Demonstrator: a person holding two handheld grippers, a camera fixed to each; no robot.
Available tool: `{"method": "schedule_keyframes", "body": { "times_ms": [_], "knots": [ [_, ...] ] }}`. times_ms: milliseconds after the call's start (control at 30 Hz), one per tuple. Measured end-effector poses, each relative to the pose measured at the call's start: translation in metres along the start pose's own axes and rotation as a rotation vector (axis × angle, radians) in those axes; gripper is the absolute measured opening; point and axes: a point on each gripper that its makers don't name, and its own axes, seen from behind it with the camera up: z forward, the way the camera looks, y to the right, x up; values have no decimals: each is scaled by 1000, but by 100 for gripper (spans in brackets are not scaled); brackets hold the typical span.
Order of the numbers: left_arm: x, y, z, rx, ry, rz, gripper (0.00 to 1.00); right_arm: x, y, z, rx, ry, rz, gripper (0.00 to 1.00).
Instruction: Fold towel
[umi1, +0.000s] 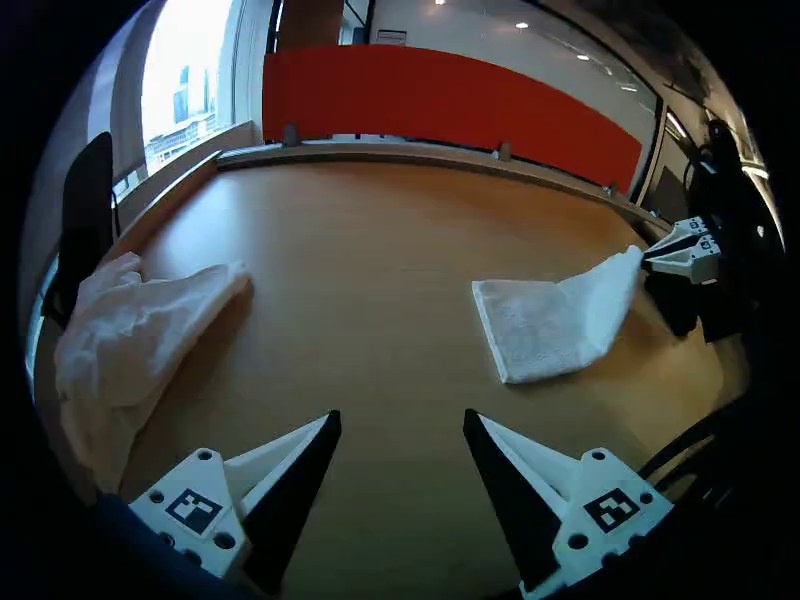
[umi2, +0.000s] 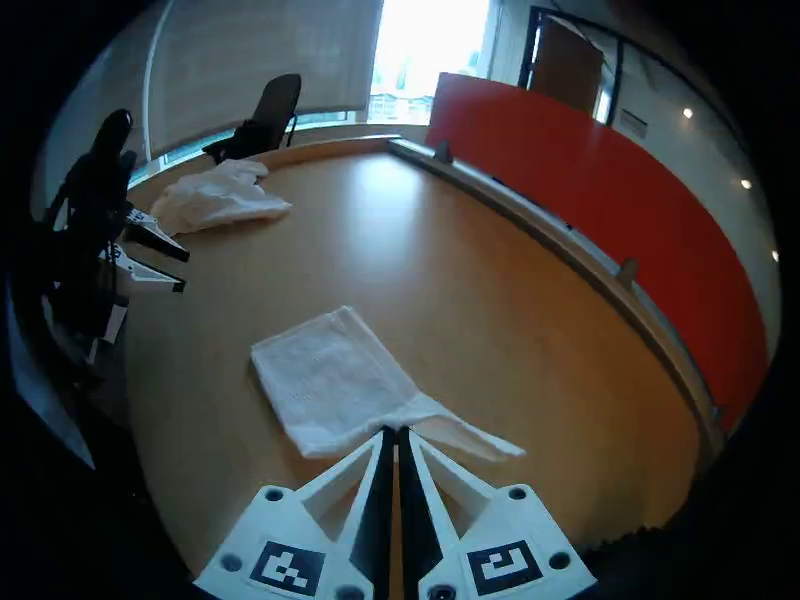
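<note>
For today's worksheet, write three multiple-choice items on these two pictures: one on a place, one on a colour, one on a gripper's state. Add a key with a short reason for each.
1. Where on the table does the crumpled towel pile lie?
A. At an edge, near the dark chair
B. In the middle
C. Hanging off the near edge

2. What colour is the partition behind the table?
A. Blue
B. Red
C. Green

3. What state is the right gripper in?
A. Wide open over bare wood
B. Shut on a corner of the folded towel
C. Holding a cup

Key: 1 A, the pile sits by the chair; 2 B, the panel is plainly red; 3 B, its fingers pinch the lifted corner.
</note>
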Motion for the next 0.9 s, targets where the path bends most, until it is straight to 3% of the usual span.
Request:
{"method": "schedule_keyframes", "body": {
  "times_ms": [400,667,900],
  "knots": [
    [-19,-3,-10,17,13,-26,91,34,-32,28,95,10,-94,3],
    [-24,-2,-17,17,23,-35,91,48,-75,66,192,-5,-147,3],
    [-33,1,-19,18,19,-36,91,45,-108,104,255,-40,-151,3]
  ]
}}
